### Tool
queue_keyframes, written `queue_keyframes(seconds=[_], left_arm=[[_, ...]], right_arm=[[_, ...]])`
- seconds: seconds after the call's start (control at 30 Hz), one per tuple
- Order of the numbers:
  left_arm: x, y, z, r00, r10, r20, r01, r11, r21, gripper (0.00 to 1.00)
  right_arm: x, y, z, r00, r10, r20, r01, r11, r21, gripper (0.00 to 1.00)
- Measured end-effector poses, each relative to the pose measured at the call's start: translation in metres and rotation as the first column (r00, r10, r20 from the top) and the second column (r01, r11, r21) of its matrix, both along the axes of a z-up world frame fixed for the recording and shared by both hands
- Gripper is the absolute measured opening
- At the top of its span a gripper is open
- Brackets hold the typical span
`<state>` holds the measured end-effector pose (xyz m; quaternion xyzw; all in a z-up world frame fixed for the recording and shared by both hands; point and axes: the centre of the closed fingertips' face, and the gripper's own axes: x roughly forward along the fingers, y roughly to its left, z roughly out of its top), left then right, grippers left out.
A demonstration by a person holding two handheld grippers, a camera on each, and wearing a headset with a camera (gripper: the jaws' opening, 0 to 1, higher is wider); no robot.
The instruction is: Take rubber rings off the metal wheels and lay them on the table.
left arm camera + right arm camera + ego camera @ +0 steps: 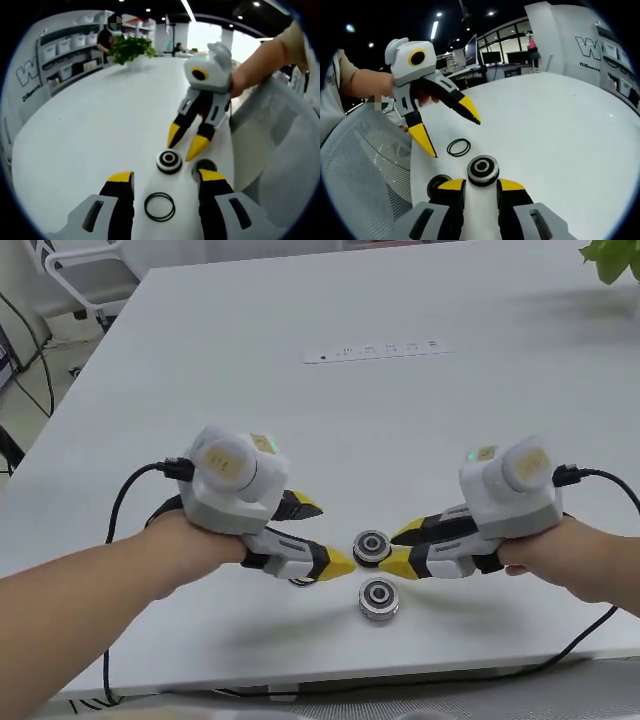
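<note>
- While your right gripper [394, 548] has its fingers only slightly parted and gripping nothing, the first metal wheel [371, 546] lies flat on the bench [300, 420] right at their tips. This looks like the piece in hand.
- Left gripper [326, 534]: fingers spread wide and holding nothing, tips just beside the same wheel on its other side.
- Loose rubber ring [160, 206]: one item, lying flat on the bench between the left fingers, apart from both wheels. Count it as delivered.
- Second metal wheel [379, 598]: just beside the first, on your side of it, and clear of both grippers. It is too dark in the gripper views to tell whether it carries a ring.
- Rim of the first wheel: the dark band around it in the left gripper view is probably its ring.
- Recommended handling: close the right fingers on the wheel low and square so it cannot skate. Bring one left fingertip under the band's edge and roll it up and off, rather than pinching wheel and rubber together.
- Hazards: on the smooth bench a wheel held off-centre is likely to slide or flip. The left fingers could also drag the loose ring, so lift them clear of it first.
</note>
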<state>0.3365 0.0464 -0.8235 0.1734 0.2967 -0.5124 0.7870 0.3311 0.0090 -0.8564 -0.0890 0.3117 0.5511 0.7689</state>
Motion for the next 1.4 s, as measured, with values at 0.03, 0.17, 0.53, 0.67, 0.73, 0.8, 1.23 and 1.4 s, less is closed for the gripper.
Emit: queue_keyframes(seconds=[0.03,0.17,0.53,0.67,0.73,0.8,1.23,1.4], left_arm=[[0.000,-0.001,-0.001,1.000,-0.004,-0.002,0.004,1.000,0.001,0.51],[0.000,-0.006,-0.007,1.000,-0.015,-0.007,0.016,1.000,0.013,0.50],[0.002,-0.020,-0.014,0.999,-0.034,-0.014,0.034,0.999,0.021,0.45],[0.004,-0.025,-0.015,0.999,-0.036,-0.018,0.036,0.999,0.021,0.42],[0.005,-0.027,-0.016,0.999,-0.041,-0.015,0.042,0.999,0.024,0.41],[0.005,-0.029,-0.017,0.999,-0.047,-0.012,0.047,0.999,0.027,0.38],[0.004,-0.037,-0.021,0.997,-0.078,-0.007,0.078,0.996,0.038,0.28],[0.004,-0.039,-0.024,0.996,-0.089,0.002,0.089,0.995,0.046,0.22]], right_arm=[[0.000,0.000,-0.001,1.000,0.002,0.002,-0.002,1.000,-0.003,0.22],[-0.001,0.001,-0.001,1.000,0.000,0.004,0.000,1.000,-0.006,0.20],[0.000,0.000,-0.002,1.000,-0.012,0.005,0.012,1.000,-0.005,0.15],[0.001,0.000,-0.002,1.000,-0.014,0.001,0.014,1.000,-0.001,0.15],[0.001,0.000,-0.002,1.000,-0.014,0.001,0.014,1.000,0.000,0.14],[0.002,-0.001,-0.003,1.000,-0.016,0.000,0.016,1.000,0.002,0.14],[0.004,-0.002,-0.004,1.000,-0.020,-0.003,0.021,1.000,0.005,0.14],[0.004,-0.003,-0.004,1.000,-0.021,-0.003,0.021,1.000,0.005,0.14]])
